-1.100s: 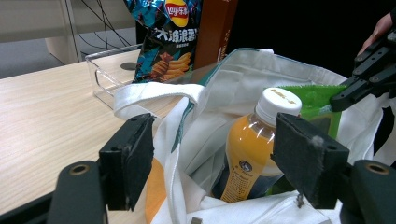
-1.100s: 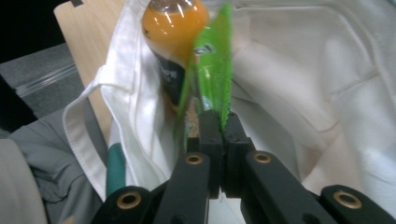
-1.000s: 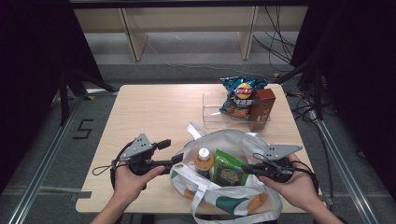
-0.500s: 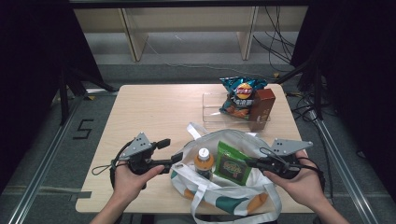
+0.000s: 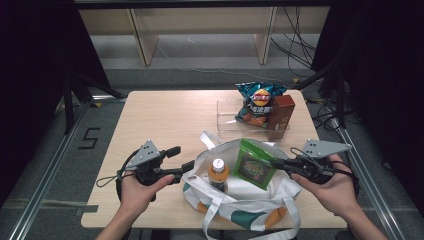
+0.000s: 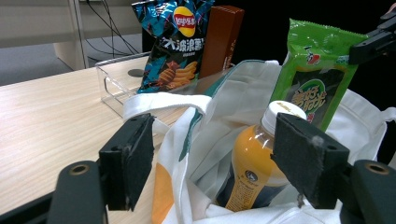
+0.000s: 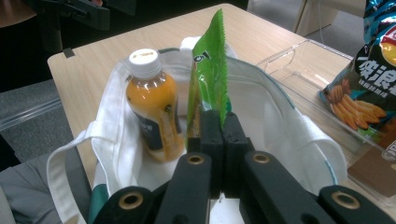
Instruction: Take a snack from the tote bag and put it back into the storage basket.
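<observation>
Lower centre of high view: white tote bag sits open on wooden table. Right gripper, at lower right, has its jaws clamped on edge of green snack packet, held upright over bag's mouth. Left gripper, lower left, has jaws spread wide w/ nothing between them, tips at bag's left rim. Orange drink bottle w/ white cap stands inside bag. Upper right: blue chip bag & brown box stand in clear tray.
</observation>
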`<state>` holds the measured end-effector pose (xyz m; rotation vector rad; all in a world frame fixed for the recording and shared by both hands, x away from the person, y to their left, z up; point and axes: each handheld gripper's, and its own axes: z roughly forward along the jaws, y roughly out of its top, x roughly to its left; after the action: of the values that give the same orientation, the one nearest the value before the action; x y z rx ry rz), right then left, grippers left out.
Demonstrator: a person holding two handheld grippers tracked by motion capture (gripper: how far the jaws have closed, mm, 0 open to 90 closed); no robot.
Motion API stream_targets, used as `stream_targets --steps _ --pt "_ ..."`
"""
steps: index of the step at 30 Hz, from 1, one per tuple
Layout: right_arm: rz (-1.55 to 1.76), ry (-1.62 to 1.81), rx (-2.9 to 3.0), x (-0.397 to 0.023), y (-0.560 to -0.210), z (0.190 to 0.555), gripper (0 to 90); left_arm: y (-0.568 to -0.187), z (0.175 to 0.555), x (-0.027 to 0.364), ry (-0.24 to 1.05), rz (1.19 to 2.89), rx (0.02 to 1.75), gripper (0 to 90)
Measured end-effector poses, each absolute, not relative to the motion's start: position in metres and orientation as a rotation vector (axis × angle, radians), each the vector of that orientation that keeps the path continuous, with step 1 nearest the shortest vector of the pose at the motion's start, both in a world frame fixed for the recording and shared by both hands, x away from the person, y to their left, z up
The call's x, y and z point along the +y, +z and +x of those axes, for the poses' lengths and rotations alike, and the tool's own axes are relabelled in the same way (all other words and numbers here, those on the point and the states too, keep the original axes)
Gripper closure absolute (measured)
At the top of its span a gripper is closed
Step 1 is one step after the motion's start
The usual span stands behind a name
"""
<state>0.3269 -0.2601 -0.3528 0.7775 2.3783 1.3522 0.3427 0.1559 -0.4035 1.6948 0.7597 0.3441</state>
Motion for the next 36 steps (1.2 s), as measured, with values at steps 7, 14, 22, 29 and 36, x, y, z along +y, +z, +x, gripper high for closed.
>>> stream_targets --steps 7,14,22,29,36 --pt "0.787 1.347 2.379 -0.262 -0.346 0.327 90.0 -0.402 0.341 0.154 0.344 1.698 0.758 28.8" --pt "0.751 1.367 2.350 -0.264 -0.341 0.329 90.0 -0.403 0.344 0.154 0.348 1.699 0.760 28.8" --pt "0.746 1.371 2.335 -0.269 -0.339 0.335 90.0 -0.403 0.343 0.152 0.340 1.702 0.755 28.8" --pt "0.768 1.365 2.350 -0.267 -0.335 0.332 90.0 -0.403 0.341 0.152 0.340 1.700 0.747 28.8" --pt "0.760 1.367 2.324 -0.268 -0.330 0.336 90.0 -0.403 0.341 0.153 0.344 1.704 0.747 28.7"
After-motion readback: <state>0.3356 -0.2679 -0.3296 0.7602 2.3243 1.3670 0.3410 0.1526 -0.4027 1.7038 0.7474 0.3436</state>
